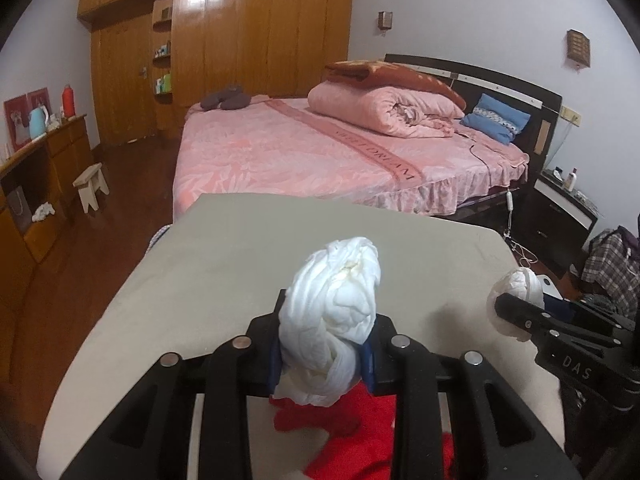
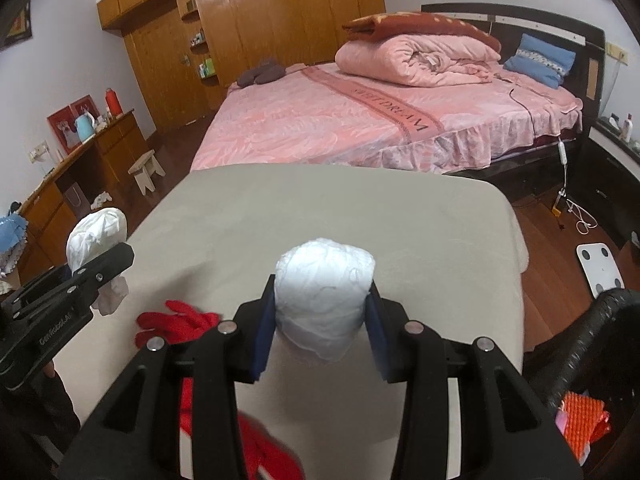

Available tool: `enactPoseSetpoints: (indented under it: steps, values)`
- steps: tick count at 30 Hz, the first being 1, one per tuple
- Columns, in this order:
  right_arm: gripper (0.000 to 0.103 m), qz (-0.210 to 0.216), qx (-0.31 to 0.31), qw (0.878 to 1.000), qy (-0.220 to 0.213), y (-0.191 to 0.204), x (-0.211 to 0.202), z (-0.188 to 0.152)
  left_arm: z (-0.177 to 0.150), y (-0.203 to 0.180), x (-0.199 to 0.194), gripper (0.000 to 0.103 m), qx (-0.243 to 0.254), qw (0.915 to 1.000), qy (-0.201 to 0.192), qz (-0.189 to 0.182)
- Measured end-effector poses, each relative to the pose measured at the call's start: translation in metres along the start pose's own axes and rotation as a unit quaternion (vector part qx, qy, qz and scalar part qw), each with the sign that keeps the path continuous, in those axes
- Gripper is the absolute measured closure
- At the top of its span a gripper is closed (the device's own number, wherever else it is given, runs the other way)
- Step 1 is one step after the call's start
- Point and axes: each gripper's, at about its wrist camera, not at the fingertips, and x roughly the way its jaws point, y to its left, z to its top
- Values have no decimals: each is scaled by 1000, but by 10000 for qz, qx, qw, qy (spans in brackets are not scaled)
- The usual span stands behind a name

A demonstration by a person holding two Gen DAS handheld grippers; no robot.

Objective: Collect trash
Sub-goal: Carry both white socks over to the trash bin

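My left gripper [image 1: 325,354] is shut on a crumpled white tissue wad [image 1: 334,312], held above the grey table [image 1: 208,264]. My right gripper [image 2: 320,330] is shut on a second white tissue wad [image 2: 325,290], also above the table [image 2: 360,208]. Each gripper shows in the other's view: the right one with its wad [image 1: 518,292] at the right edge, the left one with its wad [image 2: 98,236] at the left edge. A red cloth [image 1: 352,432] lies on the table's near part under the grippers; it also shows in the right wrist view [image 2: 176,322].
A black trash bag [image 2: 592,344] with orange packaging [image 2: 584,420] inside stands at the table's right. A pink bed [image 1: 320,148] lies beyond the table. A white scale [image 2: 600,266] lies on the wooden floor. A wooden dresser [image 1: 40,168] and small stool [image 1: 91,186] are left.
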Motion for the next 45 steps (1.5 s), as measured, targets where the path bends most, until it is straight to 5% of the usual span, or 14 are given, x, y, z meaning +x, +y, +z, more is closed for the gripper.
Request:
enactPoseSetpoints:
  steps: [25,45]
  values:
    - [63,-215,-151,9967,-764,-23,-170,-34,-16,-78,-141,73,168,9972,-484,-553]
    - [63,-615,116,9920,-1097,-74,-248,-66,-22,-162,-188,73,769,9881,-637,-1174]
